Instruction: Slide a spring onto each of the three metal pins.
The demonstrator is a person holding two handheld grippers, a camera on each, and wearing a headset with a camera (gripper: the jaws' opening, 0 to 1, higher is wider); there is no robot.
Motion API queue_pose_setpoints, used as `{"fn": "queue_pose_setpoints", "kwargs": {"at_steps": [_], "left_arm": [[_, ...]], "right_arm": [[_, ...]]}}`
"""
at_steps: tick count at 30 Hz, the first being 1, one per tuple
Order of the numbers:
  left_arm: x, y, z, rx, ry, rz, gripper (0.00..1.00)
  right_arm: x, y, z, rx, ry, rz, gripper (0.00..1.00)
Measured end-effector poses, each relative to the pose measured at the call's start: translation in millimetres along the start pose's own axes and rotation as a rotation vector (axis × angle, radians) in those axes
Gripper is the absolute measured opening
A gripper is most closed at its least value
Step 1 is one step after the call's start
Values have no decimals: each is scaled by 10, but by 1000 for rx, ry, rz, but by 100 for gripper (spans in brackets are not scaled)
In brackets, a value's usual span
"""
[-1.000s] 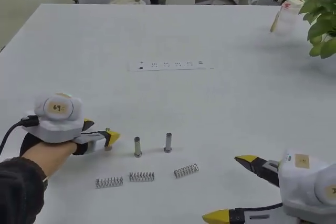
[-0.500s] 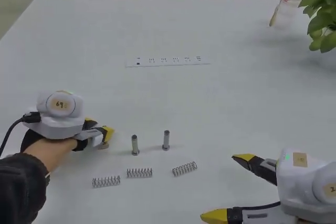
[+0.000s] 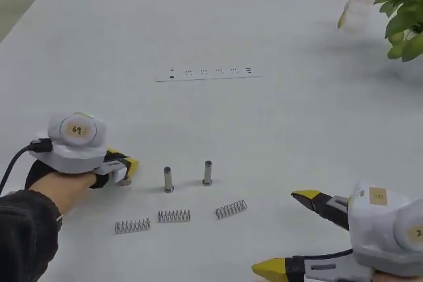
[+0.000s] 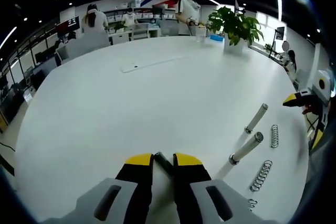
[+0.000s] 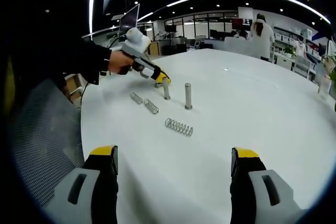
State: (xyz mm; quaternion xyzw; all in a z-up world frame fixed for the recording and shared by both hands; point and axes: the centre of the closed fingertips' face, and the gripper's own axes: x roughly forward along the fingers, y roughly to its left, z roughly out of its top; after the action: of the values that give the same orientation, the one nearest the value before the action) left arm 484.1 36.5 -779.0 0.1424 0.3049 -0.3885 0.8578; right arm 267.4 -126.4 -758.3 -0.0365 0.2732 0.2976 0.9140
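Two metal pins stand upright on the white table, one (image 3: 168,179) left of the other (image 3: 207,172); they also appear in the left gripper view (image 4: 245,150) (image 4: 255,118). A third pin (image 4: 163,163) lies between the jaws of my left gripper (image 3: 125,168) (image 4: 163,162), which is shut on it, just left of the standing pins. Three springs (image 3: 132,226) (image 3: 174,216) (image 3: 230,209) lie in a row in front of the pins. My right gripper (image 3: 285,232) (image 5: 173,153) is wide open with nothing in it, to the right of the springs and apart from them.
A flush socket strip (image 3: 208,72) sits mid-table beyond the pins. A potted plant (image 3: 403,4) and a pale bottle (image 3: 357,8) stand at the far right. A black cable (image 3: 16,163) trails from the left gripper. Chairs line the far edge.
My left gripper has drawn a little to the left, away from the standing pins, with the pin in it. The right gripper is where it was; the head view has shifted slightly.
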Motion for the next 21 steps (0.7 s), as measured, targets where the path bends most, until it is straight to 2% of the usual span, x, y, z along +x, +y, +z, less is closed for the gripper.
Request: {"fn": "queue_pose_setpoints", "kwargs": {"at_steps": [11,21], "left_arm": [[20,20,-42,32,29,18,6],[43,-4,-31,33,41,16,3]], "right_arm": [[3,-2,0,7,-6,2,88],[-8,-13,-4,9,-9,-3,87]]}}
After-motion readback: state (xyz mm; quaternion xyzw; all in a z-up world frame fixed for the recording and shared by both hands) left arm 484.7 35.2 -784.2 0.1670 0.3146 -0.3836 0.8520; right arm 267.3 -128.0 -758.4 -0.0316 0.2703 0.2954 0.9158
